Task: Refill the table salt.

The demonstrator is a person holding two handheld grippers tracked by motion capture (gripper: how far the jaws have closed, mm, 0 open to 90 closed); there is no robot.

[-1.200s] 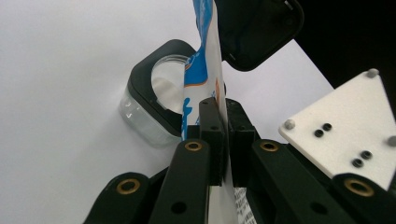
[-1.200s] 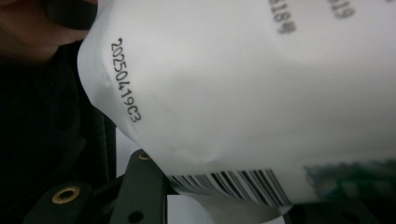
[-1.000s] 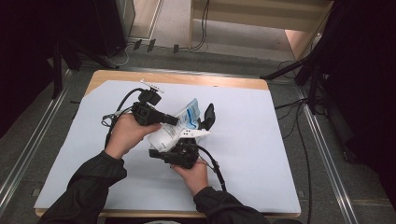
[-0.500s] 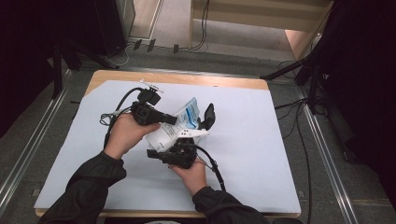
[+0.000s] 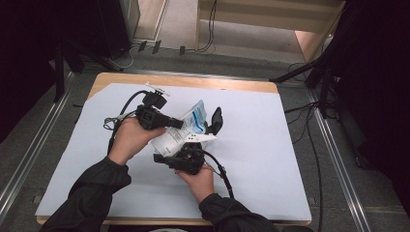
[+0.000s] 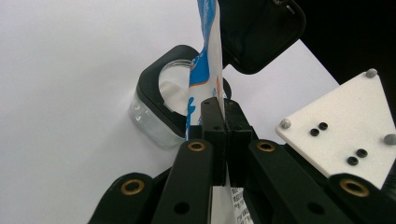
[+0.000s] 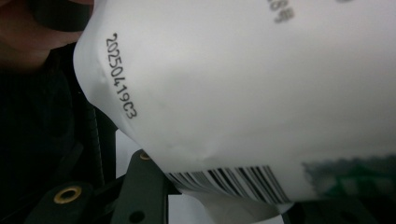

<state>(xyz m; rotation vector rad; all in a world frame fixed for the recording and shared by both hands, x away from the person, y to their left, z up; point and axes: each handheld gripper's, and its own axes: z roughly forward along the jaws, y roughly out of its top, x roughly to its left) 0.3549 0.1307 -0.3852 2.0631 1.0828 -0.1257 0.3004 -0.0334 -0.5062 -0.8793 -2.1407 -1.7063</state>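
A white pouch with blue print [image 5: 187, 124] is held tilted over the table between both grippers. My left gripper [image 5: 177, 124] is shut on the pouch's upper edge [image 6: 205, 70], its jaws pressed together on the thin film. My right gripper [image 5: 186, 151] clasps the pouch's fuller lower part [image 7: 243, 93], where a barcode and a printed date code show. Its jaws have just been closing with the pouch between them. Behind the pouch stands a clear jar with a black rim [image 6: 161, 107]. The jar's black flip lid [image 6: 259, 32] is raised and also shows in the high view [image 5: 216, 121].
A pale sheet [image 5: 270, 145] covers the wooden table [image 5: 193, 82]. Cables trail from both grippers across the sheet. The right gripper's grey three-cornered plate [image 6: 345, 126] sits close beside the left jaws. Dark stands and cables lie on the floor around the table.
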